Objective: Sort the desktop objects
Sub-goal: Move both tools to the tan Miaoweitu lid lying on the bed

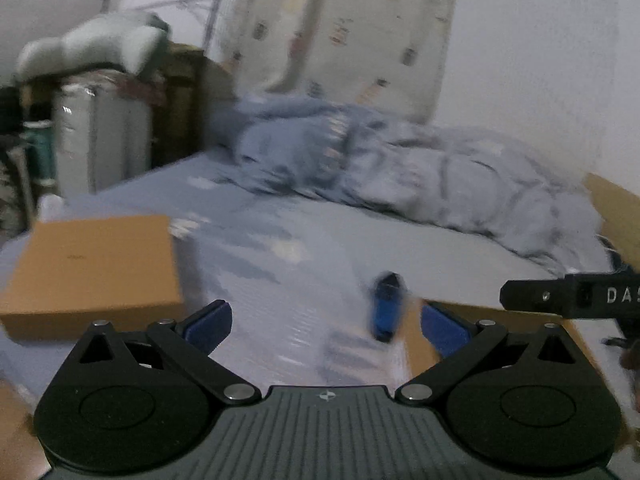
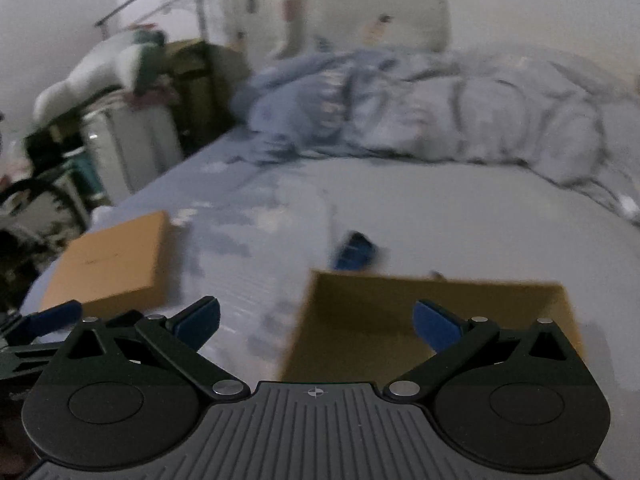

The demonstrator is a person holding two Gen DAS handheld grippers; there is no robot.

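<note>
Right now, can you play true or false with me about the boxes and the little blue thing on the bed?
1. The left gripper has its fingers spread open with nothing between them. True.
2. The small blue object is inside the open cardboard box. False: it lies on the bed sheet just beyond the box's far edge.
3. The flat brown box has its lid off. False: it is closed, lying flat on the sheet.
4. The right gripper is open too. True.
5. A crumpled blue blanket lies at the far end of the bed. True.
</note>
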